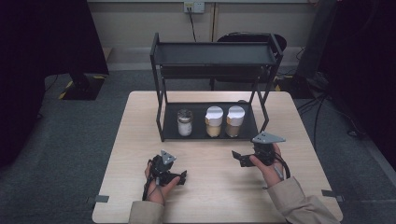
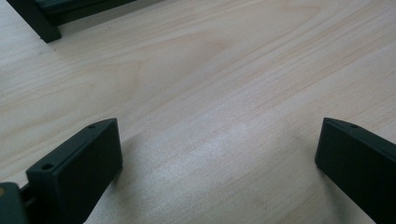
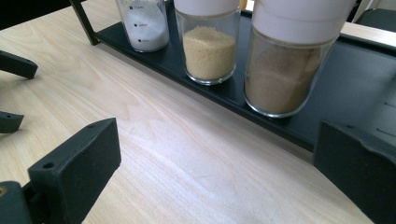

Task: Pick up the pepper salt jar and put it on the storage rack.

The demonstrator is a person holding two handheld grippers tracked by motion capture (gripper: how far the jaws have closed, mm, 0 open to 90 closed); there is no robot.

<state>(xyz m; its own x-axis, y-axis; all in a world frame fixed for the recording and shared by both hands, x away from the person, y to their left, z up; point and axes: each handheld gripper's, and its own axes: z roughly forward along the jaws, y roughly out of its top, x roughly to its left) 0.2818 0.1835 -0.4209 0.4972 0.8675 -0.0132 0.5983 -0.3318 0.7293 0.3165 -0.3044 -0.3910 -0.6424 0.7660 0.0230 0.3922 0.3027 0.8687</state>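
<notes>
I hold both sets of fingers wide apart and empty, low over the bench (image 1: 140,140), because nothing is picked yet. My right gripper (image 1: 239,157) points toward the rack (image 1: 159,116), so its view lines up the 3 jars on the lower shelf: the brown-filled jar (image 3: 285,70) nearest, the jar of yellow grains (image 3: 209,46) just beside it, the white-filled jar (image 3: 145,25) farthest. They stand upright in a row at the shelf's front, easy to reach. My left gripper (image 1: 176,178) waits over bare wood, well apart from the jars, leaving room.
</notes>
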